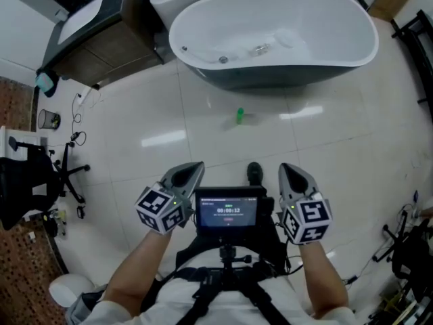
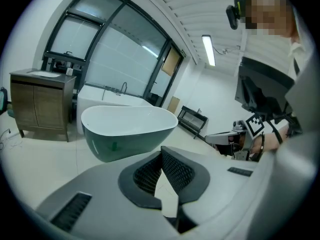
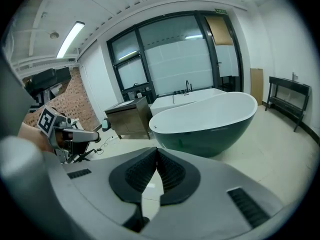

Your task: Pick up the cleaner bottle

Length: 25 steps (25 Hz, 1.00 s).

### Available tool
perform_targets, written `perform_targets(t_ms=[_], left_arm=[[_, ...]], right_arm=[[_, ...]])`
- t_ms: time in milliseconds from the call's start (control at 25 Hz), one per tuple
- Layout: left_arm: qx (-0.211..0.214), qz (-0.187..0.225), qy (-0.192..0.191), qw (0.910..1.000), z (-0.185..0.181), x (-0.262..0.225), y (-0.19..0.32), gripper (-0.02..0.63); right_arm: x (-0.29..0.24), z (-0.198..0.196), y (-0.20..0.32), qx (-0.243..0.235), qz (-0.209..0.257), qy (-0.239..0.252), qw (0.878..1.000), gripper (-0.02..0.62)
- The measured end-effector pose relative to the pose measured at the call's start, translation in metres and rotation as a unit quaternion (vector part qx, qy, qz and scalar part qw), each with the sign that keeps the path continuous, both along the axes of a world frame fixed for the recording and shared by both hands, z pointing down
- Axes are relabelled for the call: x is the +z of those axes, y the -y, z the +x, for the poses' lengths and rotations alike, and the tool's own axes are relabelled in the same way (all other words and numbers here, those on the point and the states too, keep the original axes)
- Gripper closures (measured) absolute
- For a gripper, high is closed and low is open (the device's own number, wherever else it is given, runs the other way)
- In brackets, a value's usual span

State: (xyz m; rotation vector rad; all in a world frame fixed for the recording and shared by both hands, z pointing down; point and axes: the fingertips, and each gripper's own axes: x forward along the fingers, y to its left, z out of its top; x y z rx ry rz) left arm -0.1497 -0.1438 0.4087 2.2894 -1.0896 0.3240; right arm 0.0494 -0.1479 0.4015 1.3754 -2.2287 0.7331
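The cleaner bottle (image 1: 239,116) is a small green bottle standing on the glossy white floor just in front of the bathtub (image 1: 203,66). In the left gripper view the bottle (image 2: 114,145) shows as a small green shape against the tub's dark side. Both grippers are held low and near my body, well short of the bottle. My left gripper (image 1: 196,168) (image 2: 161,151) has its jaws together with nothing between them. My right gripper (image 1: 284,169) (image 3: 156,151) is likewise shut and empty, and both point toward the tub.
A chest-mounted screen (image 1: 229,212) sits between the grippers, with a shoe (image 1: 254,173) just ahead. A wooden vanity cabinet (image 1: 101,39) stands left of the tub, and a black office chair (image 1: 27,181) is at far left. Stands and cables lie at right (image 1: 406,242).
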Motion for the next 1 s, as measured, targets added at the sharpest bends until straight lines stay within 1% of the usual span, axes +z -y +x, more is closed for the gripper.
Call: perform_targets(t_ms=[280, 440, 640, 800, 1000], left_arm=[[0.001, -0.033, 0.012, 0.9994, 0.028, 0.042, 0.05, 0.606], [-0.004, -0.067, 0.017, 0.9976, 0.042, 0.071, 0.065, 0.606], [-0.004, -0.1, 0.024, 0.9947, 0.052, 0.114, 0.078, 0.606], [-0.003, -0.118, 0.03, 0.9925, 0.063, 0.153, 0.09, 0.606], [0.005, -0.138, 0.038, 0.9898, 0.08, 0.199, 0.105, 0.606]], right_arm=[[0.024, 0.006, 0.055, -0.036, -0.015, -0.009, 0.999, 0.586], [0.05, 0.009, 0.066, -0.05, -0.042, -0.01, 0.998, 0.586], [0.091, 0.01, 0.073, -0.069, -0.071, -0.015, 0.995, 0.586], [0.122, 0.012, 0.083, -0.072, -0.087, -0.011, 0.994, 0.586], [0.16, 0.027, 0.096, -0.063, -0.104, -0.008, 0.993, 0.586]])
